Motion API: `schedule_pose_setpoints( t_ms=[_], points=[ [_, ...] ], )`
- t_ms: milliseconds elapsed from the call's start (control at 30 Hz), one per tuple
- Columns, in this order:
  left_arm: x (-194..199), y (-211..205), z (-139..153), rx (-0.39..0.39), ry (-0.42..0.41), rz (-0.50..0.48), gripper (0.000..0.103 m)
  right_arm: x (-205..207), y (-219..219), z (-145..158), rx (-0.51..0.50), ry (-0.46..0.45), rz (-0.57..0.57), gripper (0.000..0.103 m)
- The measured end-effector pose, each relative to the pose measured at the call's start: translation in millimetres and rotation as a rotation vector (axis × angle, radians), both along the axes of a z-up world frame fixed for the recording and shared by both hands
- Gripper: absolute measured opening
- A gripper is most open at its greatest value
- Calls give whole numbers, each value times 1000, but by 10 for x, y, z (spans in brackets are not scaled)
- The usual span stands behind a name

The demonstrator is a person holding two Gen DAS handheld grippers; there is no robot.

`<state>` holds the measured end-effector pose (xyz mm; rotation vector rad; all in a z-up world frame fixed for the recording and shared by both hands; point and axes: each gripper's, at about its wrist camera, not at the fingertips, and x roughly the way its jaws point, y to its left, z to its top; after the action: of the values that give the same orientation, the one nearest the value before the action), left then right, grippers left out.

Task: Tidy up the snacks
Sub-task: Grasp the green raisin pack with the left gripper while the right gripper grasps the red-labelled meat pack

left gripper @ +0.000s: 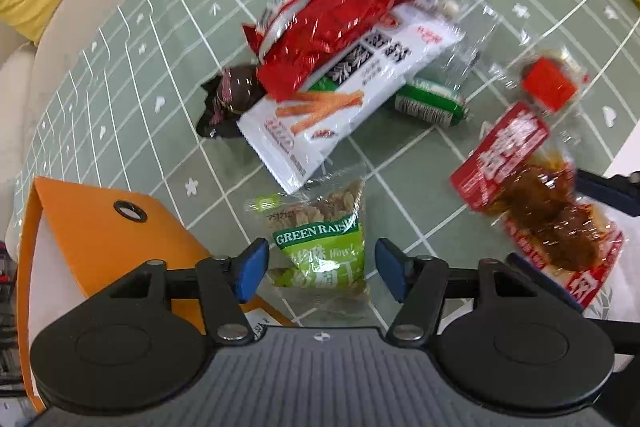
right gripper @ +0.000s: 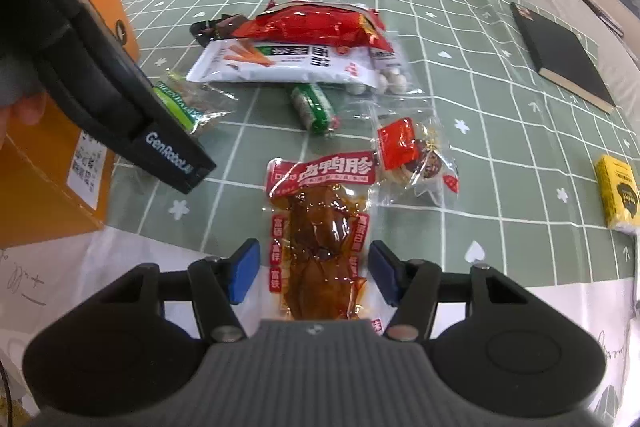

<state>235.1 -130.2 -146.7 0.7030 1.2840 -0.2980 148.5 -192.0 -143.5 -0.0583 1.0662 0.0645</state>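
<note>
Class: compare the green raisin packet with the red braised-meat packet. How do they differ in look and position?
The green raisin packet is green and short; the red braised-meat packet is red-labelled, longer, with brown meat showing. The former lies between the left hand-held gripper's fingers, the latter between the right hand-held gripper's. Both lie flat.

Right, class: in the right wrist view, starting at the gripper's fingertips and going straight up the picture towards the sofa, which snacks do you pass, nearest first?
Braised duck gizzard pack between the right gripper fingers → green sausage → white breadstick bag → red foil bag.
</note>
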Motion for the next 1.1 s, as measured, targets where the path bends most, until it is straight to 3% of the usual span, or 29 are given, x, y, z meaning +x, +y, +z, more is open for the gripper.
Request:
schedule_pose_setpoints(
  t_ms=[67,133,333,467,1100],
  points=[
    [30,-5,-45,9,10,14,62,-10,-11,6,4,2,1,57],
    [52,-1,-38,-3,9,32,51,-7,-45,3,11,6,1,57],
    [18,46,-10,-43,0,80,43,52,-90,0,42,16,0,56],
    [-83,93,51,-107,9,110,41,25,-102,28,71,24,0,54],
    [-697,197,697,-353,-122,142,41,-220,-121,270,107,-14,-8,47]
  ],
)
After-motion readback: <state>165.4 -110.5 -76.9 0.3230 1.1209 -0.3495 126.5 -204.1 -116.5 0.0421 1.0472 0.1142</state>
